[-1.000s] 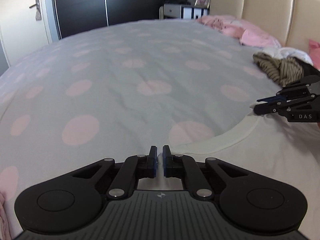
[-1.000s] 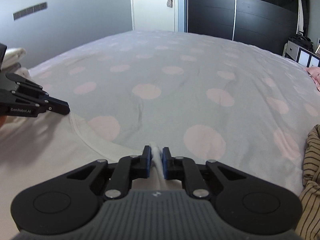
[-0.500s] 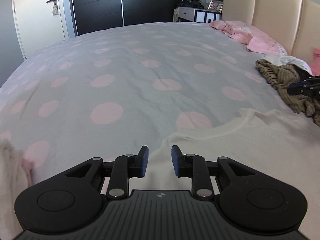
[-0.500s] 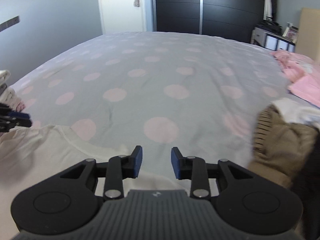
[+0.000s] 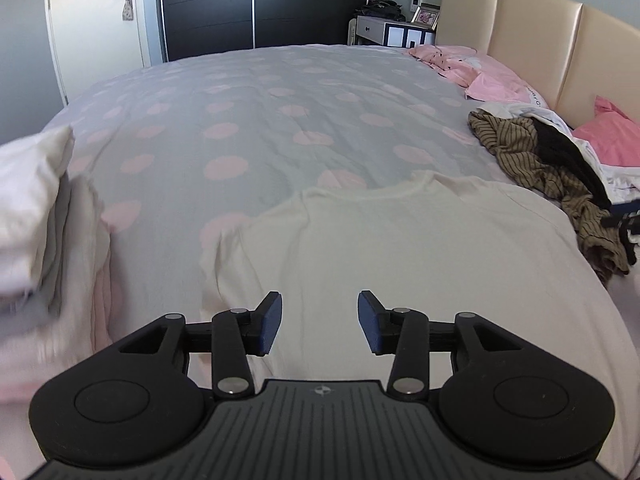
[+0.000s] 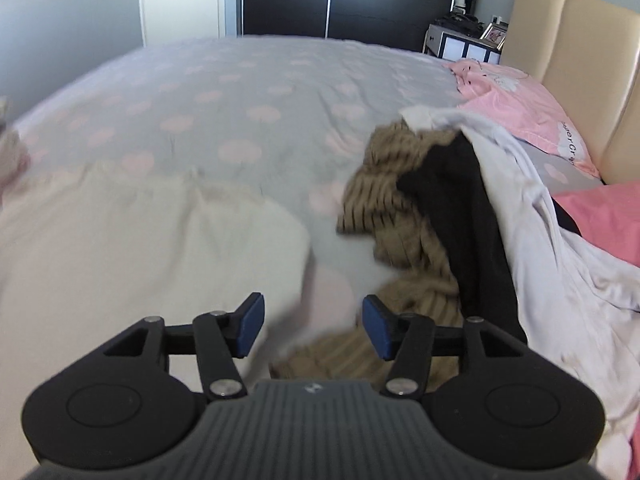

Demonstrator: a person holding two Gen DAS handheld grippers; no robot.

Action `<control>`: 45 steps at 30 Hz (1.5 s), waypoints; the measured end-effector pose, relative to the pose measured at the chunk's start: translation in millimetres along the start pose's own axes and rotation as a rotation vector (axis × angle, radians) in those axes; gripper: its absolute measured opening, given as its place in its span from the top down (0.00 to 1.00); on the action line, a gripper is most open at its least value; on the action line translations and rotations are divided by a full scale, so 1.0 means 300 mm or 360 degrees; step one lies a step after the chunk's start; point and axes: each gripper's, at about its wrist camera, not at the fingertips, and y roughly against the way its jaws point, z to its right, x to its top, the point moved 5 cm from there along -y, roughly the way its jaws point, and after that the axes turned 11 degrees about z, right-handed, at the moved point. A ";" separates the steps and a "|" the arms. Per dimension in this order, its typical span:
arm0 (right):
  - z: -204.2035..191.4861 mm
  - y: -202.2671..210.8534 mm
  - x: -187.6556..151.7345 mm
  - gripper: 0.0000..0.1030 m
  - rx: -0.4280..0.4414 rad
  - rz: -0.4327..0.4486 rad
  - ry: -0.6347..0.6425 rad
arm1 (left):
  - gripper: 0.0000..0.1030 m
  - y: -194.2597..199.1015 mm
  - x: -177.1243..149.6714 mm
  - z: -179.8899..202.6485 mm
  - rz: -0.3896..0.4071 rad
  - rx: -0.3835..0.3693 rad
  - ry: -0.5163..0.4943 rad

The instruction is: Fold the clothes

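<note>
The cream T-shirt [image 5: 400, 248] lies spread flat on the near part of the grey bedspread with pink dots [image 5: 256, 120], neckline toward the far side. My left gripper [image 5: 320, 322] hangs above the shirt's lower body; its jaws are opening with nothing between them. My right gripper [image 6: 314, 326] hangs over the shirt's right edge [image 6: 132, 236], next to a heap of clothes [image 6: 420, 208] with striped brown, black and white items; its jaws are opening too, nothing clamped. Folded pale items [image 5: 32, 200] sit left of the shirt. Pink pillows [image 5: 496, 80] rest against the beige headboard [image 5: 560, 48].
</note>
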 end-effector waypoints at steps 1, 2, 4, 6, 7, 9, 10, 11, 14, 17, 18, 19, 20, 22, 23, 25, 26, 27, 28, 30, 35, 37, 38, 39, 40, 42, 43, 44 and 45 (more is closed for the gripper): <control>0.002 -0.008 -0.041 0.30 -0.0038 -0.0030 0.0016 | 0.61 0.016 -0.013 0.009 0.0006 -0.0002 0.0025; 0.009 -0.019 -0.080 0.26 -0.0086 -0.0052 0.0017 | 0.61 0.032 -0.027 0.018 0.0010 -0.0007 0.0054; 0.030 -0.043 -0.142 0.24 -0.0147 -0.0088 -0.0032 | 0.61 0.059 -0.051 0.034 0.0016 -0.0021 0.0114; 0.055 -0.073 -0.186 0.24 -0.0146 -0.0120 -0.0112 | 0.61 0.079 -0.072 0.047 0.0022 -0.0033 0.0166; 0.062 -0.086 -0.203 0.32 -0.0135 -0.0134 -0.0131 | 0.61 0.084 -0.082 0.051 0.0020 -0.0029 0.0186; 0.069 -0.104 -0.225 0.76 -0.0134 -0.0181 -0.0092 | 0.61 0.089 -0.100 0.057 0.0010 -0.0012 0.0206; 0.078 -0.107 -0.230 0.81 -0.0143 -0.0198 -0.0071 | 0.61 0.087 -0.108 0.059 0.0001 0.0006 0.0195; 0.091 -0.103 -0.229 0.84 -0.0140 -0.0199 -0.0068 | 0.61 0.085 -0.115 0.063 -0.0009 0.0028 0.0176; 0.137 -0.063 -0.218 0.90 -0.0173 -0.0206 -0.0059 | 0.61 0.076 -0.126 0.073 -0.0045 0.0063 0.0147; 0.218 0.001 -0.240 0.90 -0.0306 -0.0224 -0.0010 | 0.61 0.063 -0.123 0.078 -0.0053 0.0060 0.0172; 0.263 0.023 -0.254 0.90 -0.0377 -0.0234 -0.0017 | 0.61 0.058 -0.122 0.081 -0.0054 0.0054 0.0177; 0.310 0.047 -0.269 0.91 -0.0449 -0.0241 -0.0035 | 0.61 0.052 -0.122 0.084 -0.0057 0.0049 0.0175; 0.364 0.073 -0.283 0.91 -0.0530 -0.0242 -0.0079 | 0.61 0.045 -0.122 0.088 -0.0060 0.0045 0.0168; 0.479 0.130 -0.313 0.91 -0.0700 -0.0238 -0.0189 | 0.61 0.035 -0.125 0.095 -0.0068 0.0042 0.0151; 0.524 0.154 -0.326 0.91 -0.0745 -0.0232 -0.0244 | 0.61 0.029 -0.128 0.099 -0.0075 0.0042 0.0146; 0.592 0.189 -0.348 0.91 -0.0770 -0.0216 -0.0333 | 0.61 0.021 -0.129 0.106 -0.0085 0.0050 0.0136; 0.608 0.200 -0.356 0.90 -0.0778 -0.0217 -0.0346 | 0.61 0.018 -0.128 0.108 -0.0088 0.0056 0.0132; 0.618 0.208 -0.363 0.87 -0.0786 -0.0221 -0.0350 | 0.61 0.018 -0.128 0.108 -0.0088 0.0060 0.0132; 0.623 0.216 -0.371 0.78 -0.0791 -0.0234 -0.0362 | 0.61 0.019 -0.128 0.108 -0.0088 0.0060 0.0138; 0.635 0.238 -0.390 0.67 -0.0809 -0.0266 -0.0419 | 0.61 0.022 -0.126 0.107 -0.0085 0.0059 0.0154; 0.674 0.341 -0.380 0.65 -0.0884 -0.0219 -0.0628 | 0.61 0.020 -0.115 0.102 -0.0084 0.0061 0.0180; 0.671 0.391 -0.356 0.65 -0.0883 -0.0134 -0.0671 | 0.61 0.013 -0.111 0.099 -0.0081 0.0068 0.0183; 0.664 0.412 -0.339 0.65 -0.0871 -0.0085 -0.0684 | 0.61 0.008 -0.110 0.096 -0.0081 0.0074 0.0185; 0.647 0.426 -0.315 0.65 -0.0842 -0.0024 -0.0685 | 0.61 0.003 -0.111 0.092 -0.0084 0.0080 0.0196; 0.628 0.435 -0.289 0.65 -0.0806 0.0037 -0.0686 | 0.61 -0.003 -0.111 0.088 -0.0088 0.0085 0.0208; 0.575 0.436 -0.235 0.65 -0.0700 0.0159 -0.0683 | 0.61 -0.009 -0.114 0.077 -0.0096 0.0090 0.0240; 0.545 0.424 -0.210 0.65 -0.0623 0.0199 -0.0681 | 0.61 -0.010 -0.115 0.073 -0.0100 0.0093 0.0251; 0.515 0.403 -0.190 0.65 -0.0537 0.0221 -0.0686 | 0.61 -0.012 -0.118 0.071 -0.0104 0.0096 0.0254; 0.484 0.375 -0.171 0.65 -0.0446 0.0230 -0.0695 | 0.61 -0.014 -0.121 0.069 -0.0108 0.0099 0.0257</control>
